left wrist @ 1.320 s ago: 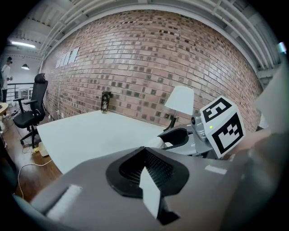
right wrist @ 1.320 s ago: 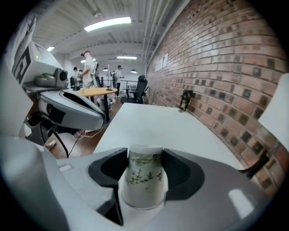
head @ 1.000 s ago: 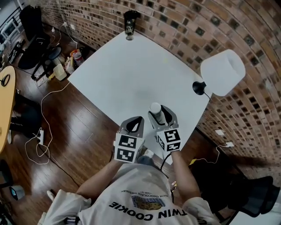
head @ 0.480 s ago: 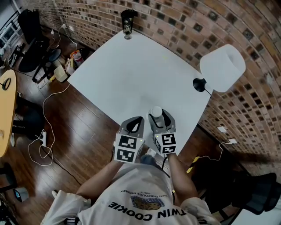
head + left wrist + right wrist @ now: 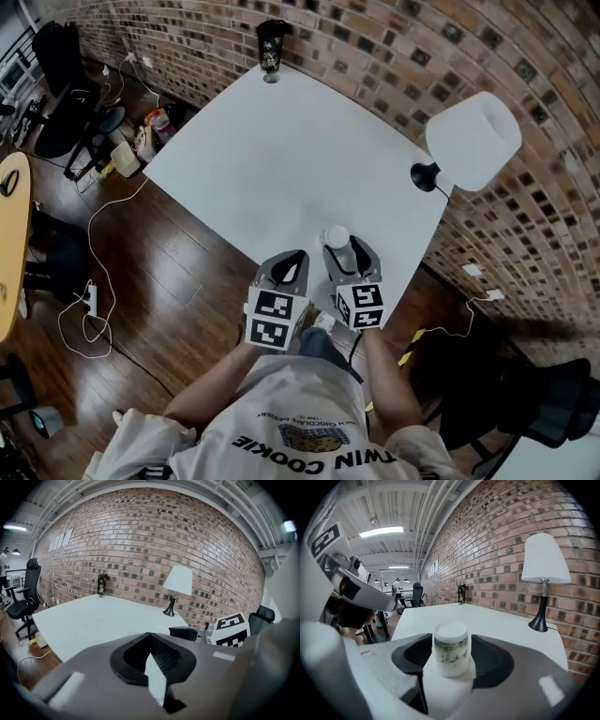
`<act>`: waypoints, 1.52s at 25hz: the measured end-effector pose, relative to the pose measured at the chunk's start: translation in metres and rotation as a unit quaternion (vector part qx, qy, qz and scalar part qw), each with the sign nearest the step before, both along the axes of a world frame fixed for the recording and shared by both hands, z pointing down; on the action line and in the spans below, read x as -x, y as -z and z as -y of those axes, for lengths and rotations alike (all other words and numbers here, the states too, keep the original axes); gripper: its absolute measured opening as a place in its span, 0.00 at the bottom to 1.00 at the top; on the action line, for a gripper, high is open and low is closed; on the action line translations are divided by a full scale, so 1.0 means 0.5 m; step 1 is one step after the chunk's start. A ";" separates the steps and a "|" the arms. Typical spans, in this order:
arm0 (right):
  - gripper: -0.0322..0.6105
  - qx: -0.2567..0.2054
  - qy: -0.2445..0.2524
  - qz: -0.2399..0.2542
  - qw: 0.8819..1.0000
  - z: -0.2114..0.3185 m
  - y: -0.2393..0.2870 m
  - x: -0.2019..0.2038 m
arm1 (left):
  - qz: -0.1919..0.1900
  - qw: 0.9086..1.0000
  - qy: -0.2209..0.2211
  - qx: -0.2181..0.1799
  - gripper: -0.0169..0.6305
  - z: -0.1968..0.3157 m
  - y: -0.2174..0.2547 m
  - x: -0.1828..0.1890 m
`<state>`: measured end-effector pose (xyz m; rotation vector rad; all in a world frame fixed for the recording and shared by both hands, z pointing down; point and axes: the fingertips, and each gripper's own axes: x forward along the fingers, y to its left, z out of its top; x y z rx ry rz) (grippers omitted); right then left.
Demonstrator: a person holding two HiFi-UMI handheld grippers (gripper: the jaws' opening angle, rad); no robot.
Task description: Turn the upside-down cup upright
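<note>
A white cup (image 5: 336, 236) with a green leaf band stands bottom-up near the front edge of the white table (image 5: 281, 141). My right gripper (image 5: 343, 247) is shut on the cup, one jaw against each side. In the right gripper view the cup (image 5: 450, 648) fills the gap in my right gripper (image 5: 450, 657), its flat base uppermost. My left gripper (image 5: 292, 256) hangs just left of it over the table edge, shut with nothing in it. In the left gripper view the tips of the left gripper (image 5: 149, 637) meet.
A white-shaded lamp (image 5: 473, 141) on a black stand is at the table's right side by the brick wall. A dark vase (image 5: 272, 45) stands at the far corner. Office chairs (image 5: 66, 47), clutter and cables lie on the wooden floor to the left.
The right gripper and the cup between its jaws have shifted slightly toward the near table edge. The left gripper has stayed in place.
</note>
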<state>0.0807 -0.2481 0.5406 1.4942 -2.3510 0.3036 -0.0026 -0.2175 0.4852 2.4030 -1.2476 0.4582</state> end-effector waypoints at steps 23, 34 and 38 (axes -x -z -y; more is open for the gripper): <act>0.18 -0.001 0.030 0.042 0.999 -0.294 0.163 -0.030 | 0.029 0.998 0.028 -0.057 0.03 -0.260 0.053 -0.103; 0.11 0.007 0.082 0.074 0.994 -0.547 0.172 -0.059 | 0.051 0.994 0.085 -0.057 0.03 -0.503 0.054 -0.149; 0.10 0.010 0.088 0.082 0.993 -0.612 0.178 -0.061 | 0.054 0.993 0.093 -0.055 0.03 -0.566 0.058 -0.152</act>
